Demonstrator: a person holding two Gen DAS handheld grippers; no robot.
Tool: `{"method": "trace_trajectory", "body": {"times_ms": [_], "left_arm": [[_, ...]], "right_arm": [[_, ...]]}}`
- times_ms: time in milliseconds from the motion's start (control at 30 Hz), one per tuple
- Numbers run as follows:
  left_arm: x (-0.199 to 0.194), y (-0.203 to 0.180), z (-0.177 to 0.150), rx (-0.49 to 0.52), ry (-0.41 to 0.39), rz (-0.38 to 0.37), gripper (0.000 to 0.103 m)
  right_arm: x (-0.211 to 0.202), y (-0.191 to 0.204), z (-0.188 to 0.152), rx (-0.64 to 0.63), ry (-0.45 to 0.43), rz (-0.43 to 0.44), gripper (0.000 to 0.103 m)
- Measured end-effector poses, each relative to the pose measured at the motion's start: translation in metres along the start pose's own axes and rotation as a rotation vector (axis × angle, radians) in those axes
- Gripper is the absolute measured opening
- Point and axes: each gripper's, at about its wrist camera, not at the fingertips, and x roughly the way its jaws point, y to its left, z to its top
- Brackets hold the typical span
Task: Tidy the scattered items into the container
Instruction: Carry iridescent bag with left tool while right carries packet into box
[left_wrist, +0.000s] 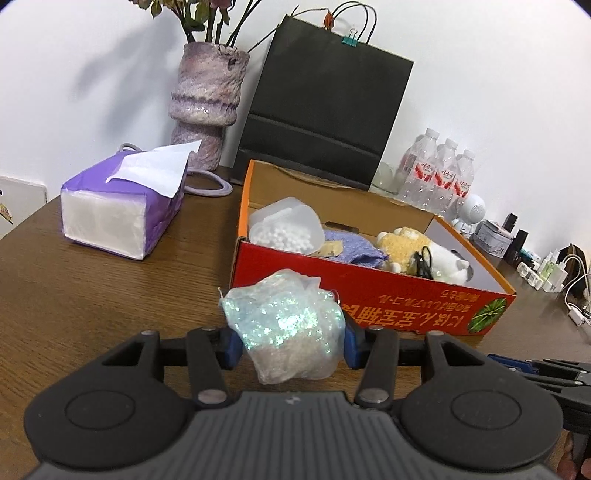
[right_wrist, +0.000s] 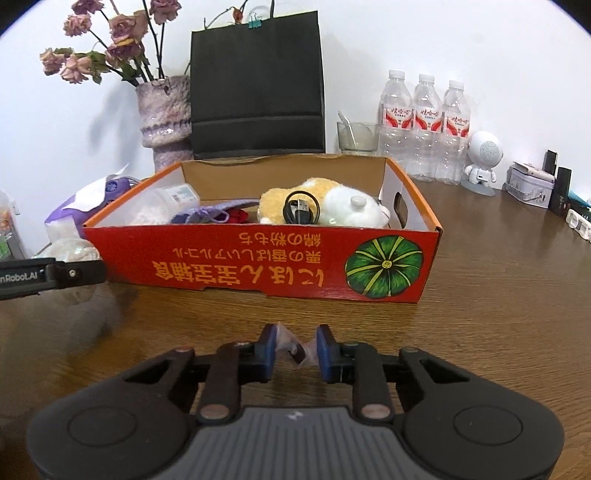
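Note:
My left gripper (left_wrist: 291, 345) is shut on a clear bag of iridescent glitter (left_wrist: 288, 325), held just in front of the red cardboard box (left_wrist: 369, 291). The box (right_wrist: 258, 262) holds a plush toy (right_wrist: 325, 206), a coiled black cable (right_wrist: 301, 212), a purple pouch (right_wrist: 214, 212) and a plastic jar of white beads (left_wrist: 284, 227). My right gripper (right_wrist: 295, 350) is shut on a small clear plastic packet (right_wrist: 299, 349), low over the table in front of the box. The left gripper shows at the left of the right wrist view (right_wrist: 55, 275).
A purple tissue pack (left_wrist: 118, 206), a purple vase of dried roses (left_wrist: 207, 107) and a black paper bag (left_wrist: 325, 103) stand behind and left of the box. Water bottles (right_wrist: 424, 122), a glass (right_wrist: 356, 136), a white robot figure (right_wrist: 482, 162) and small items line the right side.

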Motion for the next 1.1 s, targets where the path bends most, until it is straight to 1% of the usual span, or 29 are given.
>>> {"method": "trace_trajectory", "body": {"times_ms": [100,267,433,567,667,767,833,933,1100], "left_arm": [[-0.013,-0.006,0.000,0.004,-0.031,-0.011,0.050],[-0.024,-0.022,0.015,0.034,-0.081,-0.044,0.050],[-0.012,-0.040,0.046,0.058,-0.121,-0.057,0.050],[0.009,-0.052,0.067,0.067,-0.145,-0.058,0.050],[0.033,-0.056,0.077,0.066,-0.145,-0.045,0.050],[0.059,-0.056,0.081,0.073,-0.121,-0.026,0.050],[0.074,-0.055,0.083,0.090,-0.106,0.001,0.050],[0.090,-0.057,0.084,0.145,-0.114,0.045,0.051],[0.106,-0.055,0.083,0.163,-0.077,0.055,0.051]], "right_arm": [[-0.008,-0.001,0.003,-0.005,-0.013,0.018,0.021],[-0.025,-0.005,0.026,-0.007,-0.090,0.052,0.021],[-0.027,0.001,0.061,-0.024,-0.162,0.082,0.021],[-0.011,0.004,0.084,-0.033,-0.186,0.107,0.021],[0.009,0.005,0.097,-0.020,-0.182,0.123,0.021],[0.031,0.005,0.107,-0.017,-0.161,0.135,0.021],[0.046,0.006,0.110,-0.032,-0.137,0.134,0.021],[0.069,0.006,0.117,-0.075,-0.098,0.103,0.021],[0.087,-0.001,0.124,-0.075,-0.052,0.113,0.022]]}}
